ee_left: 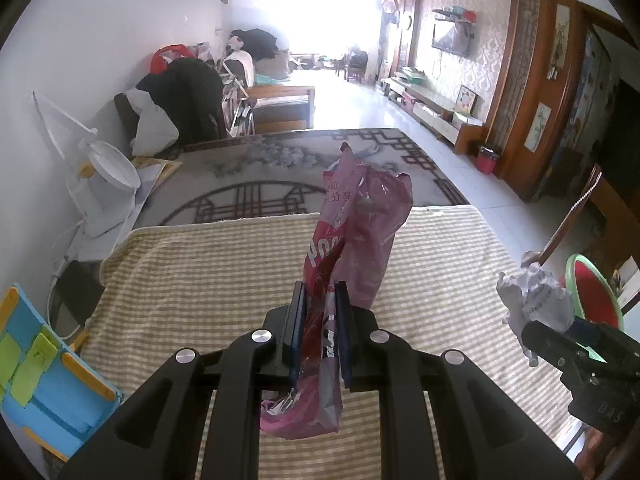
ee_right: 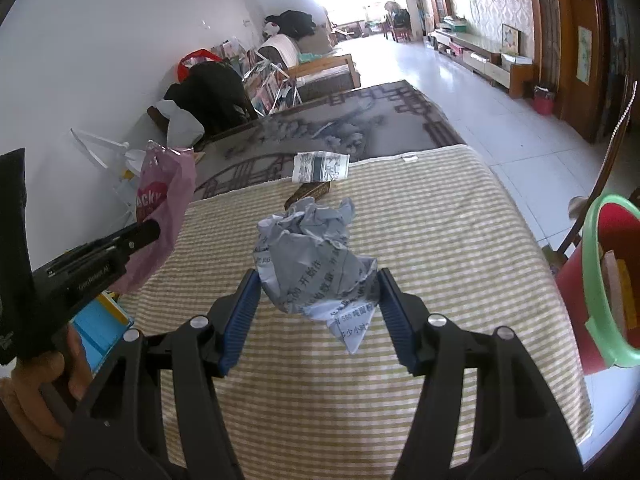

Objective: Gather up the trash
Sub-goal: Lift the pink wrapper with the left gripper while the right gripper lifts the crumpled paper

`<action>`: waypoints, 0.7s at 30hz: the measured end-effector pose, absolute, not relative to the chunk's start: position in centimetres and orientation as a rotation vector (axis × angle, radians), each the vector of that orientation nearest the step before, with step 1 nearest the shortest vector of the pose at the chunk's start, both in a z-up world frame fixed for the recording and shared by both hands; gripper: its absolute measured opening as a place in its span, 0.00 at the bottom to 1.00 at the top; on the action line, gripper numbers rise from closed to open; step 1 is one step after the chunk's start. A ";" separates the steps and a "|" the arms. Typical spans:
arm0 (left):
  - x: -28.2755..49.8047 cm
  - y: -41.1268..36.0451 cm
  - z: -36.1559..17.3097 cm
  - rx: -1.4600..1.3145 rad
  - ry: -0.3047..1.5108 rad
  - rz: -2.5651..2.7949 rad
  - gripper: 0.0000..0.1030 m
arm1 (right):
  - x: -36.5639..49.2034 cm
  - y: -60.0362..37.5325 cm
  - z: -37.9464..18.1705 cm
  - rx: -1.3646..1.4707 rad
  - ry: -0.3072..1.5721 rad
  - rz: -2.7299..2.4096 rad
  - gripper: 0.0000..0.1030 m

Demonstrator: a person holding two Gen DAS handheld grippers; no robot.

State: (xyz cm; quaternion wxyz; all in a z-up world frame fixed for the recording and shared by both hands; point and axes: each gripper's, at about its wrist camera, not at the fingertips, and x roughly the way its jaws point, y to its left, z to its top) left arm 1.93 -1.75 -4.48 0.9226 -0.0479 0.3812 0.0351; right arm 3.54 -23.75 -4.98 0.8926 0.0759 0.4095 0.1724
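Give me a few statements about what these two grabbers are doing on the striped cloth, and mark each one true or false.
1. The left gripper is clamped on a pink snack wrapper. True.
2. The right gripper holds nothing. False: a crumpled newspaper ball sits between its fingers, pinched on both sides.
3. A red bucket with a green rim stands to the right of the striped cloth. True.
4. The cloth has no more litter on it. False: a folded printed paper and a small brown wrapper lie near its far edge.
5. The pink wrapper lies flat on the cloth. False: it is held up in the air.
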 end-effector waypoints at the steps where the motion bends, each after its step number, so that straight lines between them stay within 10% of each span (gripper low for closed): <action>1: 1.9 -1.9 -4.6 -0.099 0.784 0.072 0.12 | 3.6 -23.8 -5.1 0.159 0.855 0.355 0.56; 21: 2.0 -6.4 -3.4 -0.076 0.768 0.100 0.12 | 3.2 -29.1 -3.2 0.182 0.814 0.361 0.56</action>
